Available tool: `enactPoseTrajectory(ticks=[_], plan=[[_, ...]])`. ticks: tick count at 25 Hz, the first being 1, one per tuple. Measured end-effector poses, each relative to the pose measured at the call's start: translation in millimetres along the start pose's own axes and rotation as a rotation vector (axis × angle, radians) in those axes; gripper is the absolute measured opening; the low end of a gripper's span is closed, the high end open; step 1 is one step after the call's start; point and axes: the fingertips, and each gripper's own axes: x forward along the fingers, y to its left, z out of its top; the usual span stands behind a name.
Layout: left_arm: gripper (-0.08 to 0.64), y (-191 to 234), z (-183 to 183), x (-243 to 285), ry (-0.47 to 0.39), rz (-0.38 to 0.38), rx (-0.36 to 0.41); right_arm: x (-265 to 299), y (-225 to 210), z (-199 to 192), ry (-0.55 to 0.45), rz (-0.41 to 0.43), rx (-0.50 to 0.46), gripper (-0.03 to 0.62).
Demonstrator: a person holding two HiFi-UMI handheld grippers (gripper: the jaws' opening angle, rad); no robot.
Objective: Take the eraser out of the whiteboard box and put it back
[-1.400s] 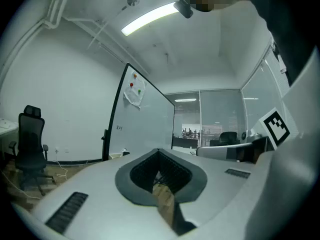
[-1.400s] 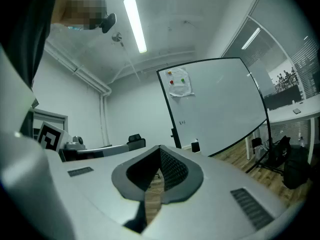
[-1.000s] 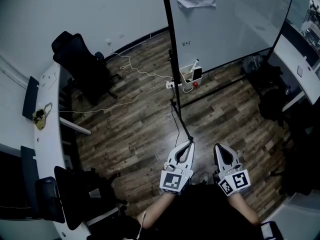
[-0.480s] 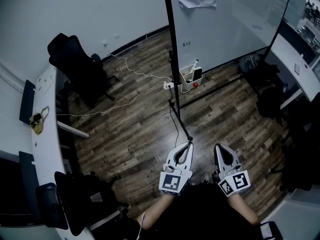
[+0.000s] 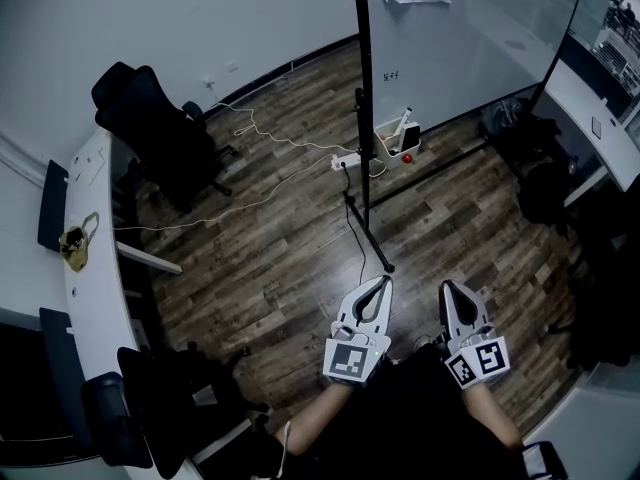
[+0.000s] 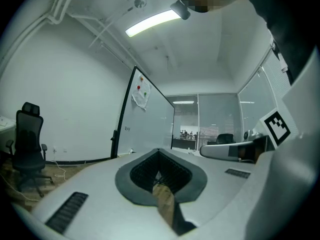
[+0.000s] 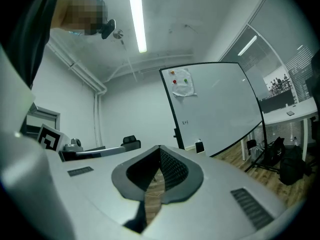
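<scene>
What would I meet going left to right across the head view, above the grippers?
Curved desk → black office chair → power strip → whiteboard box → right-hand desk.

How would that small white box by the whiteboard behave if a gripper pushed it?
The white box looks small and thin-walled, so it is probably light and easy to shove or tip. What seems to be a marker leans out above its rim, so a push would likely make it rattle or fall out.
</scene>
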Motion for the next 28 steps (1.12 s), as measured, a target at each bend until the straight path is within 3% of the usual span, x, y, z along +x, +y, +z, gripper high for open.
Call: enactPoseTrajectory(ticks=[13, 28], plan=[[0.006, 18.5, -4.5, -8.0, 0.001, 0.002, -0.017, 12.0, 11.9, -9.3, 0.004, -0.009, 0.002, 0.015], [0.006, 36.6, 0.5, 56.6, -0.003, 0.02, -0.009, 61.9, -35.4, 0.6, 0.003, 0.012, 0.013, 0.015]])
